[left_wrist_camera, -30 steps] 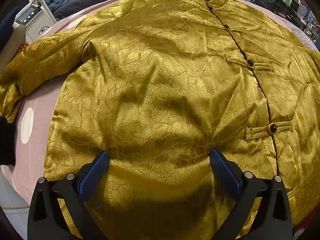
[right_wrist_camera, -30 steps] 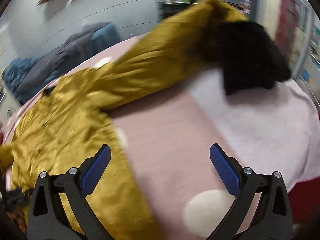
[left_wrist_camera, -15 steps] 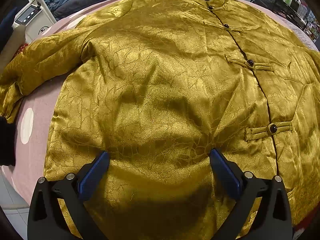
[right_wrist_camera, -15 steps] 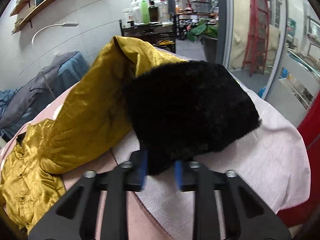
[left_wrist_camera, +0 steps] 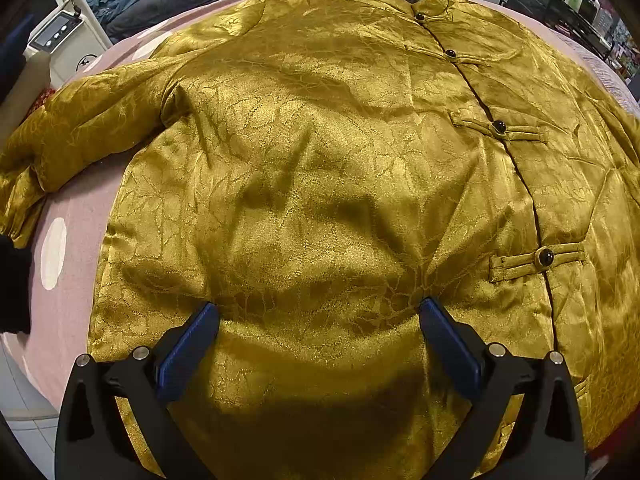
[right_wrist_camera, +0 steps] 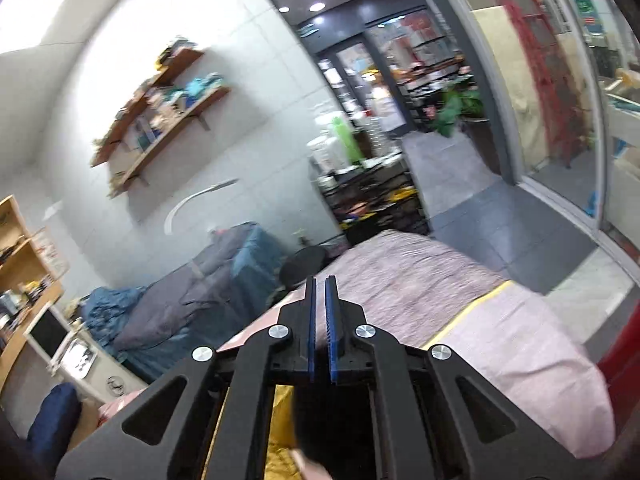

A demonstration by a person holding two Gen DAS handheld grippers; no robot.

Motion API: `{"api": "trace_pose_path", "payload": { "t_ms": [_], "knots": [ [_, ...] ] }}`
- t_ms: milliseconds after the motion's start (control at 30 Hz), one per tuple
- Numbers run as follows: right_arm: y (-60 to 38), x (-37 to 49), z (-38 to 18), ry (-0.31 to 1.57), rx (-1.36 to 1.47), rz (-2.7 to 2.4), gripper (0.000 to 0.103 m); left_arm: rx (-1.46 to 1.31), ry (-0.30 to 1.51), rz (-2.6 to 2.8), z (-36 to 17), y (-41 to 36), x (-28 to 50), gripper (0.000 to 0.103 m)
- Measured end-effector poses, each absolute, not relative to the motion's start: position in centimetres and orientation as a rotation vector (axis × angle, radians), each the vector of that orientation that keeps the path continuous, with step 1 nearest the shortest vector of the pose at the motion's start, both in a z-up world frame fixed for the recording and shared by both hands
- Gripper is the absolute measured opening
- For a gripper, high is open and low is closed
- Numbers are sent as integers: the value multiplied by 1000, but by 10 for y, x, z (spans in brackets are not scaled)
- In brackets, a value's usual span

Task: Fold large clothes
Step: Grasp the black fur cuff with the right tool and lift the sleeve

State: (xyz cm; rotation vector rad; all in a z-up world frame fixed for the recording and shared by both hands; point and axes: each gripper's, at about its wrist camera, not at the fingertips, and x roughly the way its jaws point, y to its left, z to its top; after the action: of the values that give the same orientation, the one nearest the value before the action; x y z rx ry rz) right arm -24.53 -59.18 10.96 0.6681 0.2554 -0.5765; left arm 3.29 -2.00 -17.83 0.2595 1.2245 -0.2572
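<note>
The gold jacket [left_wrist_camera: 320,160] lies flat, front up, across the pink bed cover [left_wrist_camera: 68,288], hem at the near edge. The right sleeve should be carried in an arc over the chest and laid straight, without dragging the body. The left gripper [left_wrist_camera: 318,320] hovers wide open over the hem (ready to pin it).

The right gripper [right_wrist_camera: 320,292], wide open a second ago, has closed to a slit. The black fur cuff [right_wrist_camera: 320,432] hangs just beneath it, apparently pinched, and the view now faces the room.

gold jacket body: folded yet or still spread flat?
Spread flat. The gold jacket lies open on the bed, front buttoned, near sleeve stretched out sideways.
</note>
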Motion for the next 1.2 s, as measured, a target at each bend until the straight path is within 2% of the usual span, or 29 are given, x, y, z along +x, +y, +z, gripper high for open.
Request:
{"api": "trace_pose_path", "payload": {
  "t_ms": [100, 267, 300, 333, 367, 400, 433, 600, 800, 1000, 1100, 1167, 1200],
  "knots": [
    [-618, -246, 82, 321, 727, -724, 5, 259, 1223, -257, -178, -20, 33, 98],
    [-618, -248, 4, 479, 818, -792, 7, 260, 1225, -257, -178, -20, 32, 98],
    [-614, -248, -6, 493, 827, -788, 16, 261, 1225, -255, -178, -20, 32, 98],
    [-605, -252, -17, 512, 835, -789, 36, 264, 1226, -254, -178, -20, 32, 98],
    [-595, -256, -30, 530, 846, -796, 50, 265, 1227, -255, -178, -21, 32, 98],
    [-589, -260, -37, 532, 849, -798, 72, 265, 1229, -256, -178, -21, 32, 98],
    [-578, -266, -45, 528, 840, -807, 75, 266, 1231, -258, -178, -21, 33, 98],
    [-556, -311, -71, 546, 827, -886, 75, 268, 1229, -257, -178, -21, 34, 98],
    [-548, -356, -107, 500, 1039, -953, 75, 268, 1218, -256, -178, -21, 32, 98],
    [-543, -360, -156, 538, 1266, -871, 75, 266, 1214, -254, -178, -21, 31, 98],
    [-539, -364, -167, 497, 1321, -860, 75, 267, 1212, -254, -178, -21, 29, 98],
    [-539, -364, -163, 505, 1305, -868, 66, 267, 1212, -255, -178, -21, 29, 98],
    [-540, -363, -160, 514, 1287, -874, 58, 268, 1213, -256, -178, -21, 29, 98]
  ]
}}
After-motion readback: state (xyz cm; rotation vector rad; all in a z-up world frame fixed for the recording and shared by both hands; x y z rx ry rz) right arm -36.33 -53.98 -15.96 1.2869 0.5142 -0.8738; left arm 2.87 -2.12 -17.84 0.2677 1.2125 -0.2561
